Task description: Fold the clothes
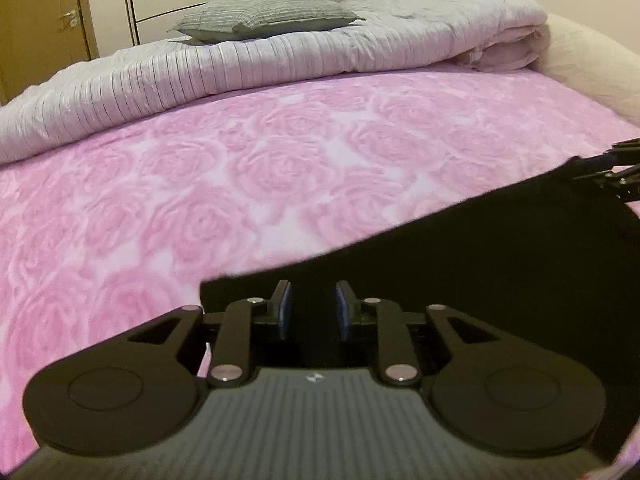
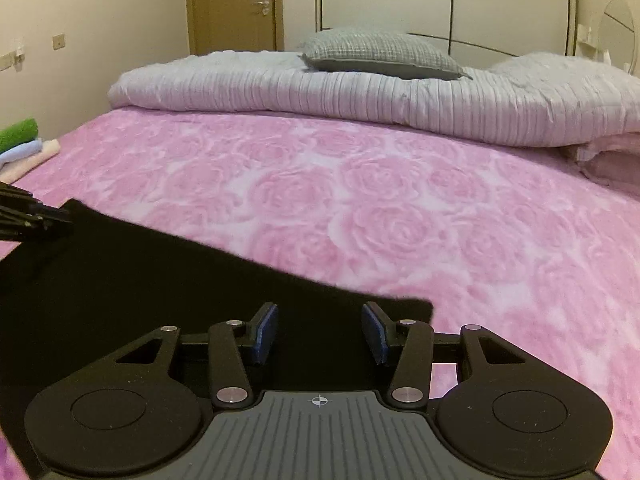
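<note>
No readable text

No words, brands or numbers can be read in either view. The only signs are a small pale emblem on the ribbed body of the left gripper [image 1: 313,306] and a small crosshair mark on the ribbed body of the right gripper [image 2: 320,334]; neither carries letters.

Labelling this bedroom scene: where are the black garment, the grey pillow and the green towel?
black garment [image 2: 120,280], right wrist view, flat middle.
grey pillow [image 1: 268,14], left wrist view, top face.
green towel [image 2: 18,132], right wrist view, rolled end.
</note>
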The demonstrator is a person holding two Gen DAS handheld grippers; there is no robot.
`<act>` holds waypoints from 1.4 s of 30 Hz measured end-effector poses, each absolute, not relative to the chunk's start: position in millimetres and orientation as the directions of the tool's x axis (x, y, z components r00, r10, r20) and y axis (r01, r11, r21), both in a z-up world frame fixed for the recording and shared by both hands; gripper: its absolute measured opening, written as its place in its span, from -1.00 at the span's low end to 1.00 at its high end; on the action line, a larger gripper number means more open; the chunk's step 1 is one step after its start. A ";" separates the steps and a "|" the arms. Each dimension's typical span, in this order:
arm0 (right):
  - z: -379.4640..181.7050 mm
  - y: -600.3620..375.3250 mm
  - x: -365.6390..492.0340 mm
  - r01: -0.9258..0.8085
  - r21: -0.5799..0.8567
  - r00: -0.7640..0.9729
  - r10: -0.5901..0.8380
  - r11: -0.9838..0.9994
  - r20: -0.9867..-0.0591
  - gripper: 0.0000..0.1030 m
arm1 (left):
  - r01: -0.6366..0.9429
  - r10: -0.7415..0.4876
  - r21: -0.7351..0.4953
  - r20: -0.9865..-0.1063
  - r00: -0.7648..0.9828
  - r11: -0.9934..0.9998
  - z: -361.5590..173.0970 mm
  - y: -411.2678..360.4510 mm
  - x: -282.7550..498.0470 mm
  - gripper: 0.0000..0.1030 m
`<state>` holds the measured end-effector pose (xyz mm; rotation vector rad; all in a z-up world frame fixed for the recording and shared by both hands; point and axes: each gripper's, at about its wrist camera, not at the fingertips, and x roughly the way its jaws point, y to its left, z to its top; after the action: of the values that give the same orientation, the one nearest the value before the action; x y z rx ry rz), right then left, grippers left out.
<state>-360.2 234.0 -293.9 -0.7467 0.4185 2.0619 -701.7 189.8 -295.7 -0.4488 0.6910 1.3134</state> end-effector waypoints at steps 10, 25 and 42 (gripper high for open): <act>-292.2 229.3 -306.2 -0.943 0.031 -0.268 0.699 -0.332 -0.663 -0.07 | -0.994 0.729 0.070 -0.684 0.014 0.084 -288.5 181.4 -726.1 -0.79; -291.1 64.1 -356.5 -0.890 0.122 -0.388 0.592 -0.439 -0.706 -0.07 | -0.999 0.663 -0.003 -0.748 -0.029 -0.047 -287.5 20.0 -660.0 -0.39; -257.1 3.1 -321.2 -0.943 0.267 -0.334 0.594 -0.201 -0.732 -0.06 | -0.988 0.627 -0.045 -0.777 -0.057 -0.145 -253.9 -68.2 -623.8 -0.35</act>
<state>-321.2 3.1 -257.1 -0.5874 0.8522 1.7602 -623.8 -68.2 -253.9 -0.7872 0.6173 1.5700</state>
